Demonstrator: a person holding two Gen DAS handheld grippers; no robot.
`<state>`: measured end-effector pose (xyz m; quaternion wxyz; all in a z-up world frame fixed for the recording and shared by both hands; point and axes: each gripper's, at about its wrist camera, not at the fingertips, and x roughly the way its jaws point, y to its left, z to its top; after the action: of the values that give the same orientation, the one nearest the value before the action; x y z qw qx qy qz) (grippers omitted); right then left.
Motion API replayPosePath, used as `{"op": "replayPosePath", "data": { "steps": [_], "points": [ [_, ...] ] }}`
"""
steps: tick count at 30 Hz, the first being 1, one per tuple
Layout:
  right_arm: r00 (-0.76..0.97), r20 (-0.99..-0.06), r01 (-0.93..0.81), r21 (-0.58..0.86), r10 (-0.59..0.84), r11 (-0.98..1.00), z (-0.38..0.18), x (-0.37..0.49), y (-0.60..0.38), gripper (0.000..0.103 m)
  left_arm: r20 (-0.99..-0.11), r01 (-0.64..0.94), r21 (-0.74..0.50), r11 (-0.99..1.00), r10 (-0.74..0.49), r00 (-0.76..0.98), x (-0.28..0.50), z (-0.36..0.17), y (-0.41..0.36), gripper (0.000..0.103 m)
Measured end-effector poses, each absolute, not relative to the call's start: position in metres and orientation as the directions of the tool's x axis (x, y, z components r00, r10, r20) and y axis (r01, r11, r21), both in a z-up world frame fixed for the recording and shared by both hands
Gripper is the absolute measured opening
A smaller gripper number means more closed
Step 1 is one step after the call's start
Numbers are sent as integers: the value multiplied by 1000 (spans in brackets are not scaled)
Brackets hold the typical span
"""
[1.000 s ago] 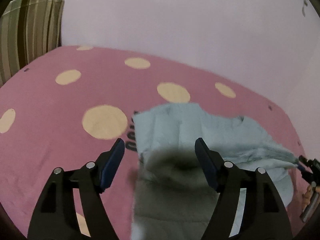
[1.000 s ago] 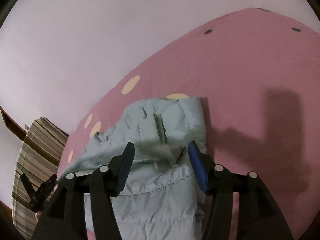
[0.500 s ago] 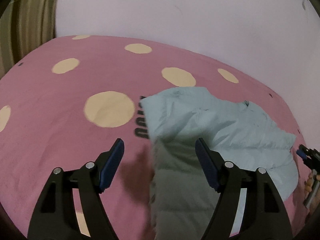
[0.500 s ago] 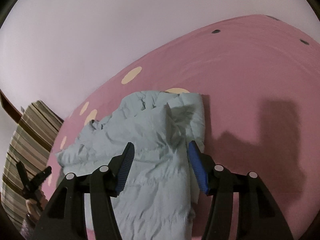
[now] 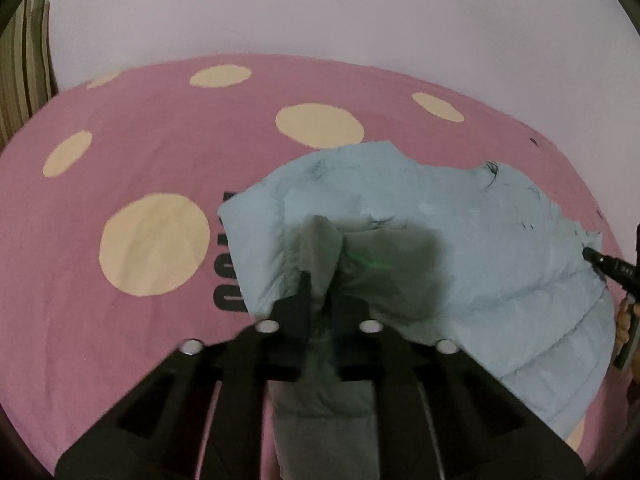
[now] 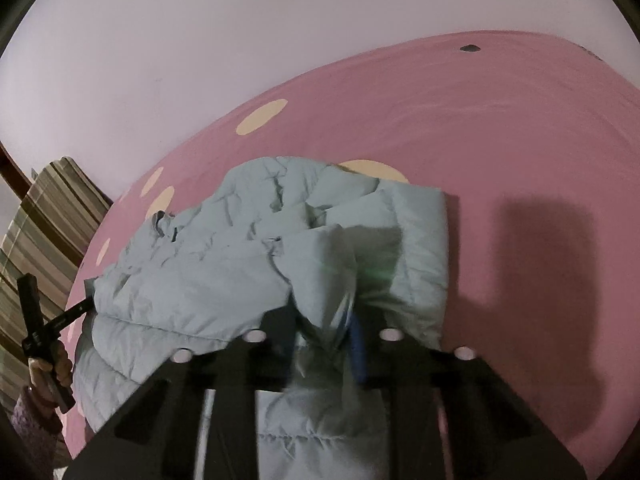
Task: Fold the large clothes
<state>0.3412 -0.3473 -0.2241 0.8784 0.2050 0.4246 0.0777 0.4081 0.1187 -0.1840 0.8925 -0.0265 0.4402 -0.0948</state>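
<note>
A light blue puffer jacket (image 5: 460, 208) lies crumpled on a pink bed sheet with cream dots (image 5: 160, 140). My left gripper (image 5: 320, 284) is closing its jaws on a raised fold at the jacket's near left part, and the fabric is pinched between the pads. In the right wrist view the same jacket (image 6: 200, 264) fills the middle. My right gripper (image 6: 324, 328) is closing too, with a bunched fold caught between its fingers. Each gripper shows in the other's view at the jacket's far side: the right gripper (image 5: 600, 260) and the left gripper (image 6: 76, 312).
The pink sheet (image 6: 520, 140) spreads wide to the right of the jacket, under a dark shadow. A striped cushion (image 6: 44, 220) stands at the bed's left end against a pale wall. A hand (image 6: 52, 364) in a purple sleeve holds the left tool.
Both grippers stood open above the jacket earlier. They have since dropped onto it and their jaws have come together on folds of fabric, which now stand raised.
</note>
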Motion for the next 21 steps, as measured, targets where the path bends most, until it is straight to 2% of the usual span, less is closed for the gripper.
{"op": "replayPosePath", "data": {
  "steps": [3, 12, 16, 21],
  "points": [
    [656, -702, 27, 390, 278, 920, -213, 332, -341, 9, -758, 143, -107, 984, -173, 628, 399, -172, 117, 3],
    [765, -608, -24, 304, 213, 953, -154, 291, -334, 8, -666, 137, -88, 987, -161, 729, 366, -121, 120, 2],
    [793, -576, -27, 289, 196, 957, -133, 306, -331, 8, -646, 105, -64, 992, -121, 754, 385, -103, 119, 2],
    [798, -578, -5, 272, 168, 962, -128, 353, -324, 8, -659, 48, 2, 999, -34, 751, 431, -105, 108, 2]
  ]
}}
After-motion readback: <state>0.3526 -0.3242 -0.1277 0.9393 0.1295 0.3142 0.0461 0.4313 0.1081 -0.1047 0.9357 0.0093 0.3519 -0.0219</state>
